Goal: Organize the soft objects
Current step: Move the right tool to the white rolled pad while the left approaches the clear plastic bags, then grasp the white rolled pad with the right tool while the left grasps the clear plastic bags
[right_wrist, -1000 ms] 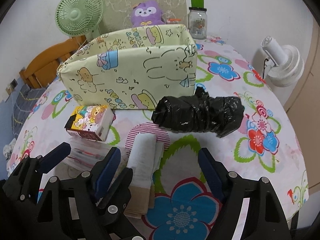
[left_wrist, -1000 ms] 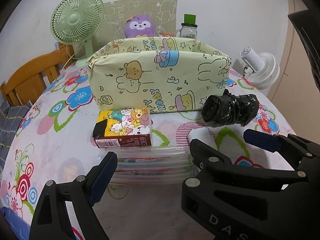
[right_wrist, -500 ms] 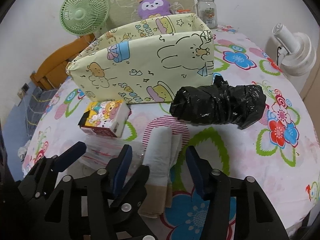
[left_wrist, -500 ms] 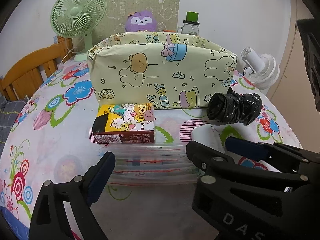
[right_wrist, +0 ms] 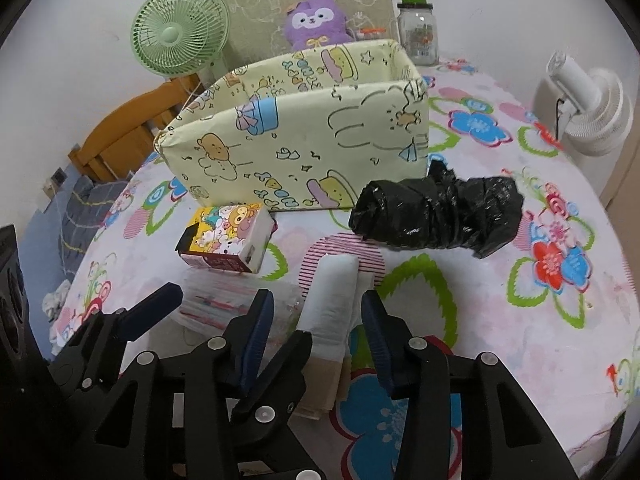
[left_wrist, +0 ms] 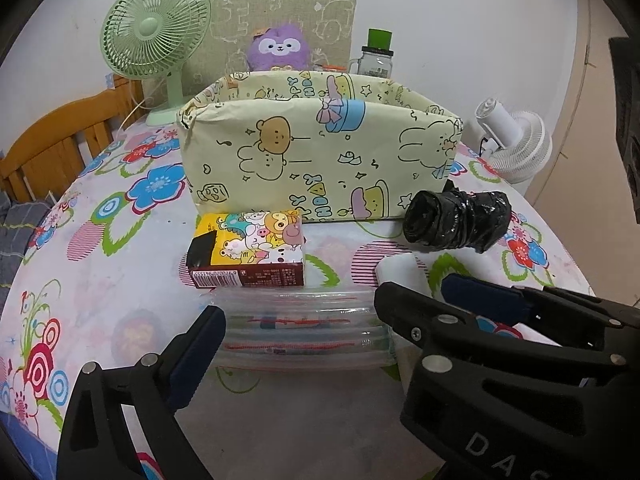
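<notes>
Left gripper (left_wrist: 300,320), jaws widening, straddling a stack of clear zip bags (left_wrist: 304,332) on the floral tablecloth (left_wrist: 120,280), pads not pressing on it. Right gripper (right_wrist: 316,316) narrowing around a rolled white cloth (right_wrist: 330,300) lying just beside the bags; blue pads (right_wrist: 374,324) close on either side, firm contact impossible to tell. Beyond them, a cartoon-printed tissue pack (left_wrist: 250,248) on the far edge of the bags, a black plastic roll (right_wrist: 436,212) and an open cartoon-print fabric box (left_wrist: 320,160) behind.
</notes>
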The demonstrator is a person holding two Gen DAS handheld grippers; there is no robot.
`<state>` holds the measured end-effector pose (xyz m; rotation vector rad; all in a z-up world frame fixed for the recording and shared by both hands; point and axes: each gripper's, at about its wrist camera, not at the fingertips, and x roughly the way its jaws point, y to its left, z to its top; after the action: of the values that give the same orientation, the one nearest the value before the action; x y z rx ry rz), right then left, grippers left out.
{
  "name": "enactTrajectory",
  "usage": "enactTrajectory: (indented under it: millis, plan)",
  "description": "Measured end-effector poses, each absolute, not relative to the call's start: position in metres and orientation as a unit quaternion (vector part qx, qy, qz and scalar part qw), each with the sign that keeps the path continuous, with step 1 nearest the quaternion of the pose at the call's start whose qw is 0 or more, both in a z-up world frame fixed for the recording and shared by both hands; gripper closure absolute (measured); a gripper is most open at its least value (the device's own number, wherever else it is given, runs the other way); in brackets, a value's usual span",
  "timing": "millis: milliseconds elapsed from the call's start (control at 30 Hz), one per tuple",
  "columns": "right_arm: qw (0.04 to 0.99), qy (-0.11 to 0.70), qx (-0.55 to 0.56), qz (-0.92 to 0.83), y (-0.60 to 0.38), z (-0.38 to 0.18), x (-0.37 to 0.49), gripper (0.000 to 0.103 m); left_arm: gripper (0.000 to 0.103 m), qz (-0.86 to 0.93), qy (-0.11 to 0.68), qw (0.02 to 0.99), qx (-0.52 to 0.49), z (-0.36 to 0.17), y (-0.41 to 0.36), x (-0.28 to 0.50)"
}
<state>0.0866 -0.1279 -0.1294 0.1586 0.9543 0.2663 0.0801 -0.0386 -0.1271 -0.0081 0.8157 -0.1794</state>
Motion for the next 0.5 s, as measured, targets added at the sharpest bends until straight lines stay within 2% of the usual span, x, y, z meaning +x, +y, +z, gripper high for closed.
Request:
enactTrajectory:
  millis: [133, 300, 500]
  plan:
    - [0.881, 0.45, 0.073, 0.127, -0.125, -0.125, 0.082, 0.049, 0.002, -0.082, 0.394, 0.915, 0.016, -0.12, -0.036, 0.076]
    - [0.88, 0.453, 0.068, 0.122, -0.122, -0.126, 0.082, 0.048, 0.002, -0.081, 0.398, 0.914, 0.01, -0.123, -0.031, 0.077]
    - [0.891, 0.44, 0.064, 0.093, -0.122, -0.121, 0.084, 0.037, 0.003, -0.076, 0.397, 0.915, 0.007, -0.124, -0.025, 0.079]
